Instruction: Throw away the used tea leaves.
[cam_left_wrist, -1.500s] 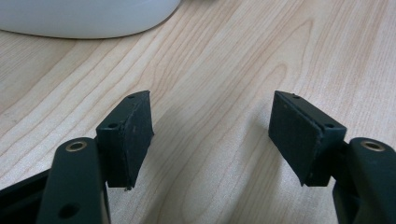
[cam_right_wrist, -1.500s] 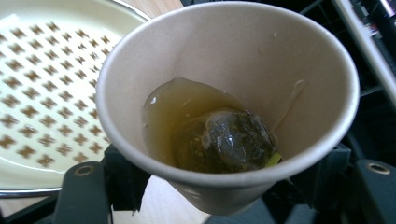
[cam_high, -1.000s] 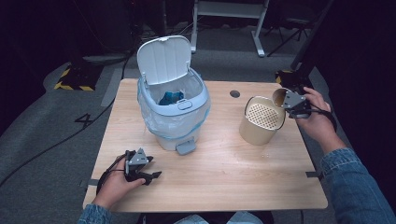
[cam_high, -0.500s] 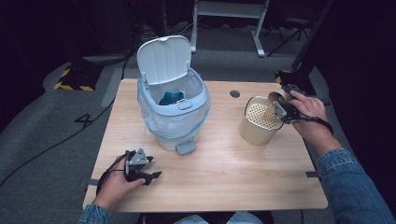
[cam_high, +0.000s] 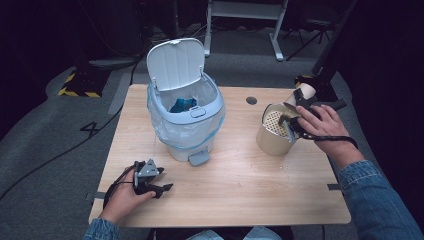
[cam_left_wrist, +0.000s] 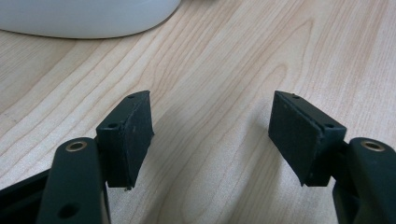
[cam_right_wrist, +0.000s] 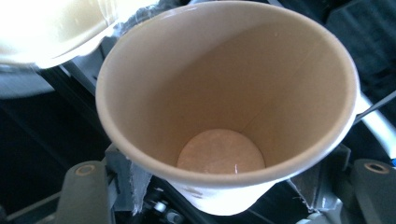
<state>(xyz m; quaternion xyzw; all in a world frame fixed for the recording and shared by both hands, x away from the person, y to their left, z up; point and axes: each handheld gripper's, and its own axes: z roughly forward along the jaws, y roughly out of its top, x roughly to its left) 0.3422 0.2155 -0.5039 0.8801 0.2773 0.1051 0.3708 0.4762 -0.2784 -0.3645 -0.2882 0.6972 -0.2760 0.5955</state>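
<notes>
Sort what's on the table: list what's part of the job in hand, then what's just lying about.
In the job:
- paper cup, gripped by the right gripper
- gold canister with a perforated insert, under the cup

Lying about:
- pedal bin, lid up, bag inside
- left gripper, open, resting on the table

Paper cup (cam_right_wrist: 224, 107) base hidden between tongs, white bin (cam_left_wrist: 88, 16) cropped by top edge, bin contents indistinct
</notes>
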